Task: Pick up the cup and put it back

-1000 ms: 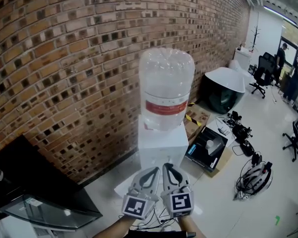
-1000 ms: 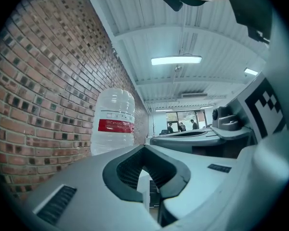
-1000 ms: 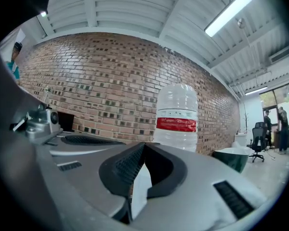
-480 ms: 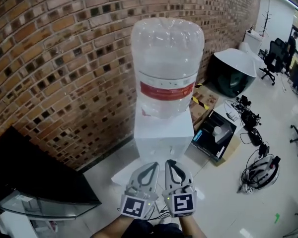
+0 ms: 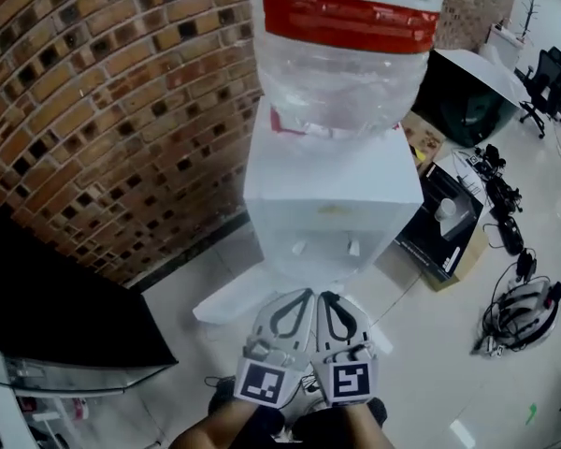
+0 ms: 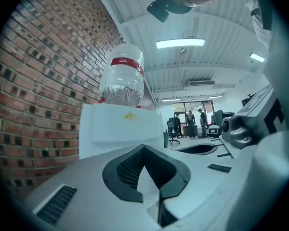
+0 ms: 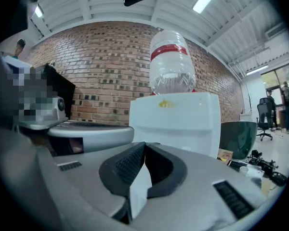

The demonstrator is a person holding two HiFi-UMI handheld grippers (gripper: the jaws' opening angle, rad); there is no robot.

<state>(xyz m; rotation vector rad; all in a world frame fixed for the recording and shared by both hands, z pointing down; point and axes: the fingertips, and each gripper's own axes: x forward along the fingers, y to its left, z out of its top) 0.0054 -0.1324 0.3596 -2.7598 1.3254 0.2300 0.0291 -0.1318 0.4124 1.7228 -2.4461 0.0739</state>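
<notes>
I see no cup in any view. A white water dispenser (image 5: pixel 332 204) stands against the brick wall, with a clear bottle (image 5: pixel 341 54) bearing a red band upside down on top. My left gripper (image 5: pixel 302 294) and right gripper (image 5: pixel 324 296) are held side by side just before the dispenser's base. Both are shut with nothing between the jaws. In the left gripper view the shut left gripper (image 6: pixel 143 148) points up at the dispenser (image 6: pixel 118 129). The right gripper (image 7: pixel 144 143) is likewise shut, facing the dispenser (image 7: pixel 176 119) and the bottle (image 7: pixel 171 69).
A black screen (image 5: pixel 56 316) leans at the left. A white panel (image 5: pixel 229 297) lies on the floor by the dispenser's foot. To the right are a black box (image 5: pixel 444 223), a helmet with cables (image 5: pixel 524 311) and a dark round seat (image 5: pixel 467 92). People (image 6: pixel 190 124) stand far off.
The view has closed in on the dispenser, which now fills the upper frame. Both grippers stay together and shut, now right at its base.
</notes>
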